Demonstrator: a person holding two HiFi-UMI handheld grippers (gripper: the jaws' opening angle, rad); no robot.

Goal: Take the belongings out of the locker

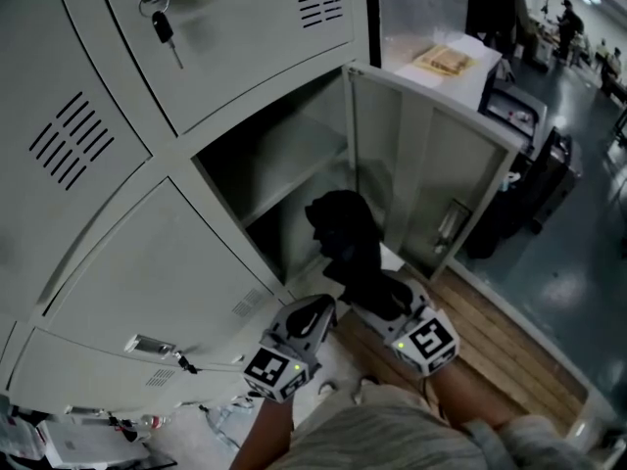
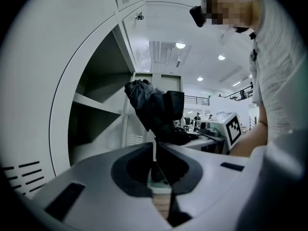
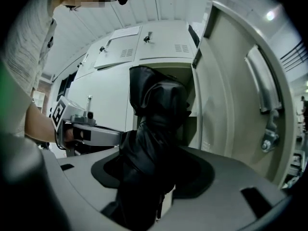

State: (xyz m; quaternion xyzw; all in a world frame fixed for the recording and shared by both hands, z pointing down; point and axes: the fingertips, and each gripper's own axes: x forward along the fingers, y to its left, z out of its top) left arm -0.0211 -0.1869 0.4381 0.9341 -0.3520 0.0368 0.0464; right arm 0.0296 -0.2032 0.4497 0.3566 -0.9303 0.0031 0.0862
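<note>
I can't tell whether the black bundle [image 1: 343,228] is a bag or clothing. Its lower end is buried in the right hand-held gripper [image 1: 377,297], which is clenched on it. The bundle stands at frame centre, rising from those jaws before the open locker [image 1: 284,116] and hiding the compartment floor. The left hand-held gripper [image 1: 321,311], lower centre, has its jaws pressed together just beside the bundle; whether it touches I can't make out. I count one bundle, two hand-held grippers, one shelf [image 1: 294,169], and one key [image 1: 163,27] at upper left.
</note>
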